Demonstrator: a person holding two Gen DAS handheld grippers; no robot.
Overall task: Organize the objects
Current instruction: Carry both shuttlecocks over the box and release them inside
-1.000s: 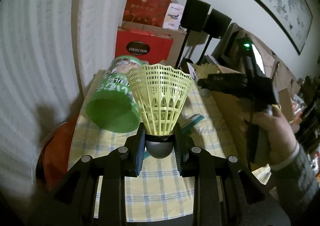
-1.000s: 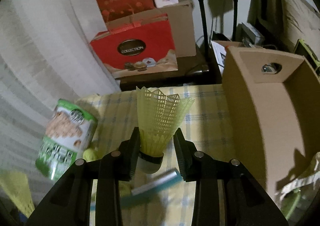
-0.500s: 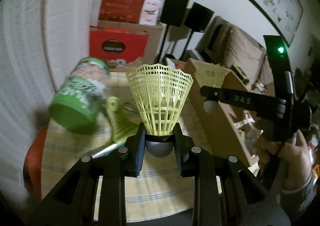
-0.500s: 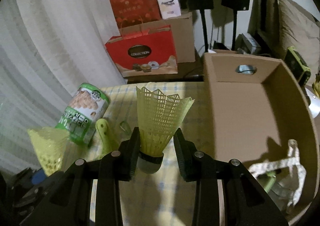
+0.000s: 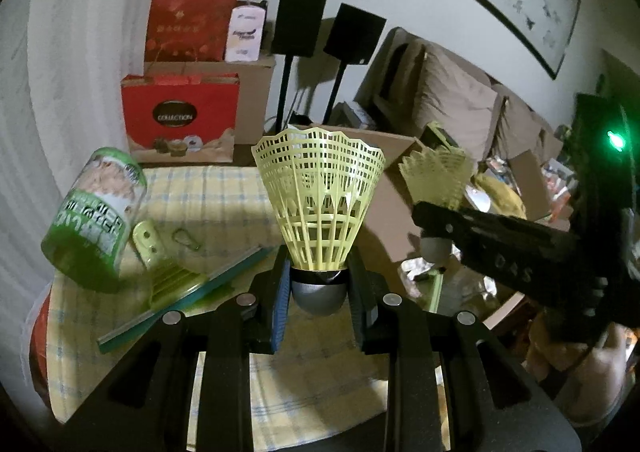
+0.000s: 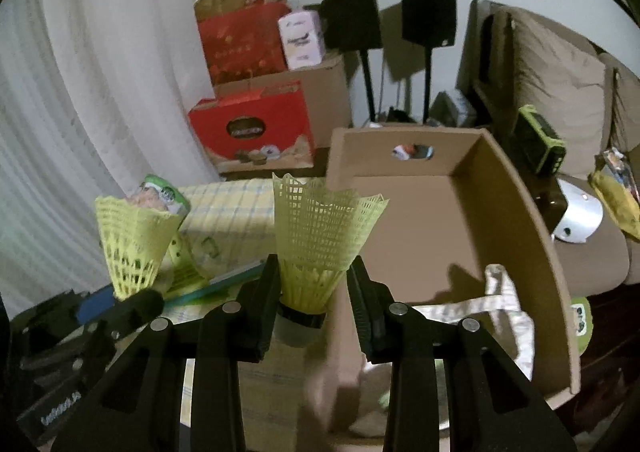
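Shuttlecocks fill both of your tools.

Left wrist view: your left tool [image 5: 319, 288] is closed partway on a yellow shuttlecock [image 5: 320, 204], its pads pressing the dark rounded cap while the plastic skirt stands upright above them. Take the cardboard box [image 5: 384, 188] as your landmark. It sits just behind and to the right of that skirt. Left of the box lies the tabletop [image 5: 224, 192] under a yellow checked cloth. On it, well left of the box, a green snack can [image 5: 94, 212] is tilted, and beside the can lie a pale green clip [image 5: 160, 264], a small metal carabiner [image 5: 186, 240] and a teal-edged flat board [image 5: 188, 292]. In front of the box's right side your right tool [image 5: 434, 236] comes in from the right, gripping a second shuttlecock [image 5: 438, 178]; your hand [image 5: 572, 364] holds its handle.

Right wrist view: your right tool [image 6: 308, 316] is likewise closed partway on the second shuttlecock [image 6: 320, 240], clamped at the dark band above its pale cap, skirt up. The cardboard box [image 6: 520, 220] opens to the right of it, and the shuttlecock hangs over the box's near left wall. Inside the box, toward its near end, lies a white cloth bag [image 6: 504, 316]. Left of the box, your left tool [image 6: 136, 302] carries its shuttlecock [image 6: 132, 248] above the tabletop [image 6: 232, 208], with the snack can [image 6: 160, 198] just behind that skirt. Beyond the box's far left corner stands a red gift box [image 6: 256, 132].
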